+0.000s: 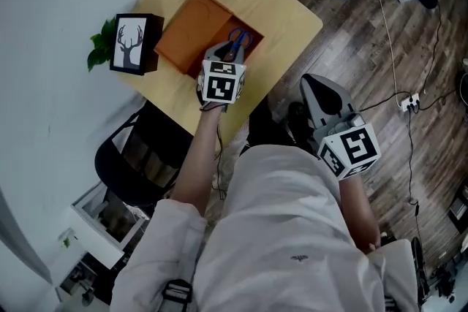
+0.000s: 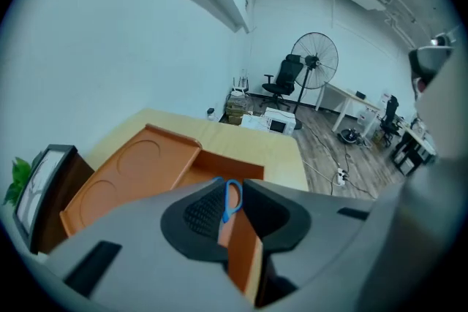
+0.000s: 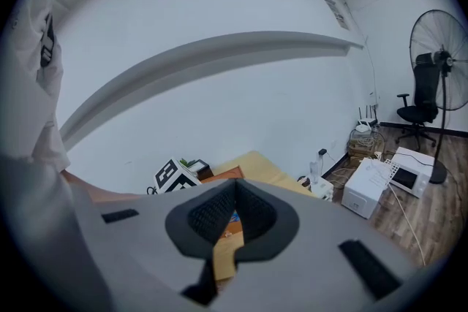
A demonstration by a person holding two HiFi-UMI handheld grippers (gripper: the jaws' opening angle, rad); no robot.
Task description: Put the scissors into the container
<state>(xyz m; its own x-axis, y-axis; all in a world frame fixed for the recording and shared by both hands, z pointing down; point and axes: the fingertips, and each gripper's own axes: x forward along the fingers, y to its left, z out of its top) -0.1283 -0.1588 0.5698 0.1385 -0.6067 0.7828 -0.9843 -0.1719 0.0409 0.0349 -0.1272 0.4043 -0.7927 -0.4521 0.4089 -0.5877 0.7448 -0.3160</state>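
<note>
Seemingly done — the scissors (image 1: 238,40) lie inside the orange container (image 1: 186,33), the left gripper (image 2: 232,185) just above them part-open and empty, the right gripper (image 3: 235,186) closed on nothing — so next only means drawing clear.

Above the container (image 1: 191,33): open air, except where the left gripper (image 1: 223,53) hangs over its near rim.
Inside the container: scissors (image 1: 238,40) fill the right part; the left part lies free.
Left of the container: picture frame (image 1: 135,44) just beside it, plant (image 1: 101,46) past that, then the wall.
Right of the container: free tabletop (image 1: 289,14).
Near side of the container: chair (image 1: 131,157) below the table's edge.
</note>
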